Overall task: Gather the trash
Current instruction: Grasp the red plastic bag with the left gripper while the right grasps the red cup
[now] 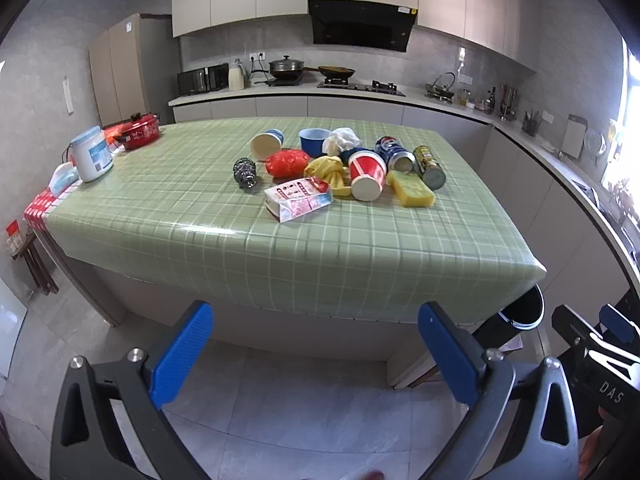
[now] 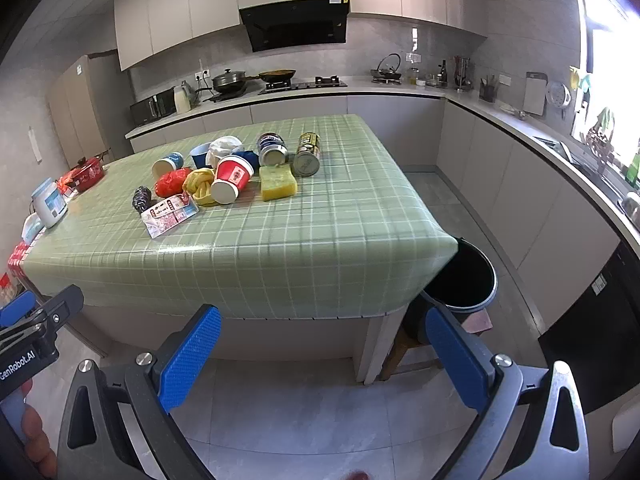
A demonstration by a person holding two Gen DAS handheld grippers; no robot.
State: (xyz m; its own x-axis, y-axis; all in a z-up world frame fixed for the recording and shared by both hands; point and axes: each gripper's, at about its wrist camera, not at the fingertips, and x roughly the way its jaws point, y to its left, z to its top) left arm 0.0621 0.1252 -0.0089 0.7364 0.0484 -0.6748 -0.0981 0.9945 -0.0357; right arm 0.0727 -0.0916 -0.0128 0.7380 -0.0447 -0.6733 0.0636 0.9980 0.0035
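Note:
A pile of trash lies mid-table on the green checked cloth (image 1: pixel 208 236): a milk carton (image 1: pixel 298 199), a red paper cup (image 1: pixel 367 175), a yellow sponge (image 1: pixel 411 188), a red bag (image 1: pixel 287 163), a yellow rag (image 1: pixel 326 168), a steel scourer (image 1: pixel 245 172), cans (image 1: pixel 394 153) and cups. The same carton (image 2: pixel 169 214), red cup (image 2: pixel 232 178) and sponge (image 2: pixel 278 183) show in the right wrist view. A black bin (image 2: pixel 460 280) stands by the table's right corner. My left gripper (image 1: pixel 316 354) and right gripper (image 2: pixel 324 358) are open and empty, low before the table's front edge.
A white jar (image 1: pixel 92 154) and a red pot (image 1: pixel 140 131) stand at the table's left end. Kitchen counters run along the back and right walls. A wooden stool (image 2: pixel 404 354) stands under the bin. Grey tiled floor lies below the grippers.

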